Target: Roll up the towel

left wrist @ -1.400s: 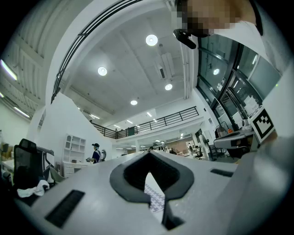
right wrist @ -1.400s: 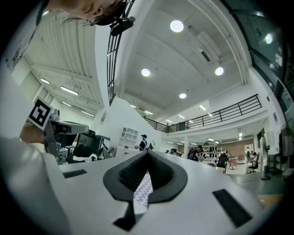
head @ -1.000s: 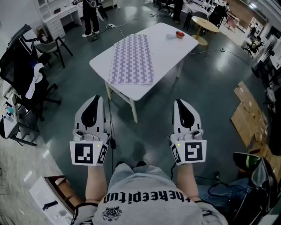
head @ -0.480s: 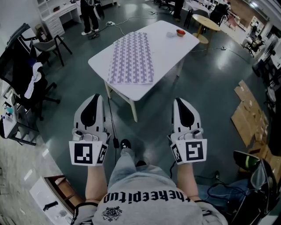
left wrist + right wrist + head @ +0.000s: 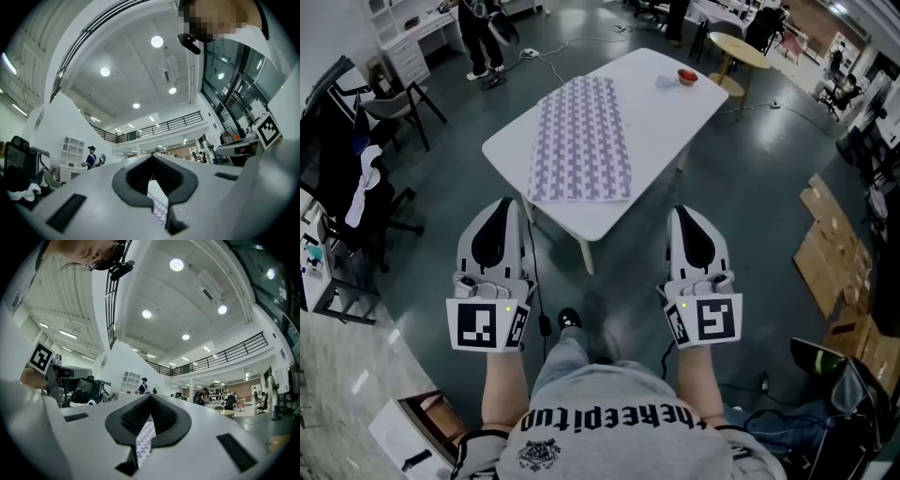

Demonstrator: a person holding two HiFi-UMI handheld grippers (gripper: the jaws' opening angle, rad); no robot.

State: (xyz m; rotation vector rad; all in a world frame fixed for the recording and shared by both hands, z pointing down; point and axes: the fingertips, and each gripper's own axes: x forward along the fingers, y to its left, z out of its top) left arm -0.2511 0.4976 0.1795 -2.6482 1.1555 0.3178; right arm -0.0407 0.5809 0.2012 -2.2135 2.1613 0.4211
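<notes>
Okay, head view: left gripper [image 5: 503, 206] and right gripper [image 5: 685, 213] are held side by side in front of the person's body, both pointing toward the white table [image 5: 666, 108]. Jaws on each are closed together with nothing between them. The towel [image 5: 578, 139] (purple and white check pattern) lies flat and unrolled on the table's left half, its near edge close to the near table edge, well apart from both grippers. A small red bowl [image 5: 686, 75] sits at the far end of the table, apart from the towel. A standing person [image 5: 480, 33] is at top left and a dark chair [image 5: 392, 101] is left of the table. Flattened cardboard [image 5: 828, 253] lies on the floor at right. Left gripper view: the jaws are pressed shut and empty, and a sliver of the towel [image 5: 160, 207] shows through the slot below the tips. Right gripper view: same here, jaws shut on nothing, with a strip of the towel [image 5: 144, 439] seen through the gap.
</notes>
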